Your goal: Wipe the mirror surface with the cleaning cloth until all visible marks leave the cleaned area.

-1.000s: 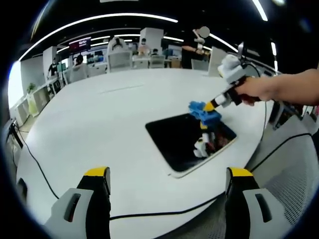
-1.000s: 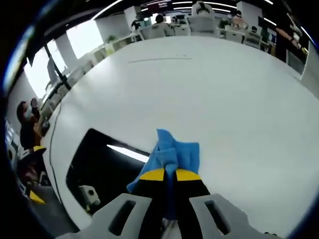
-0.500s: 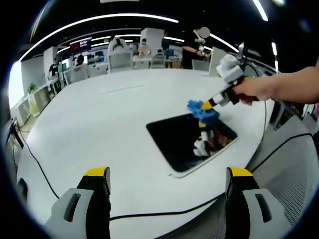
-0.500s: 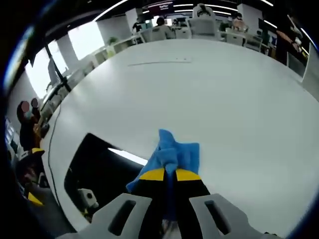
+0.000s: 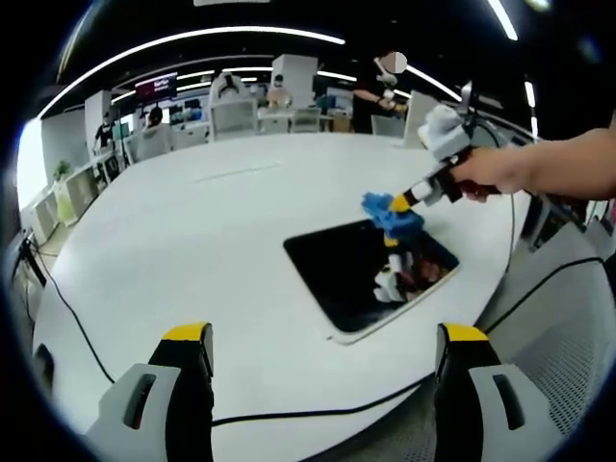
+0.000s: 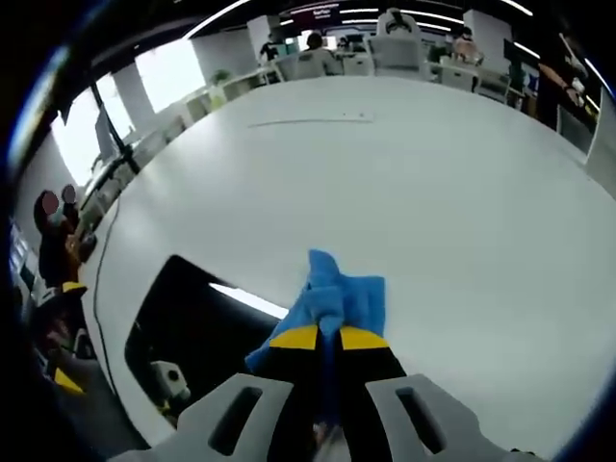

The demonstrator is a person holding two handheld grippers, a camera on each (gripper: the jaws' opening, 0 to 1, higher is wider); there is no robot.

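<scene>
Plainly, line by line:
Writing: no lettering can be read on the mirror, the cloth or either gripper; a dark screen hangs far back in the room, its text too small to make out.
Right gripper [image 6: 319,337]: clenched, its yellow-tipped jaws pinched together on the blue cleaning cloth [image 6: 339,298], which bunches out ahead of the tips. In the left gripper view the same gripper [image 5: 401,203] comes in from the right, held by a person's hand [image 5: 491,175].
Cleaning cloth: it sits at the mirror's far edge, partly over the dark glass and partly over the white surface [image 6: 404,183]; whether it presses on the glass cannot be told.
Mirror [image 5: 366,274]: a dark rectangle with a pale frame, lying flat on the surface near its front edge; it reflects the cloth and gripper.
Left gripper [image 5: 326,337]: released, jaws spread wide apart and holding nothing, poised above the near edge of the surface, well short of the mirror.
Cable [image 5: 318,412]: black, running along the surface edge.
</scene>
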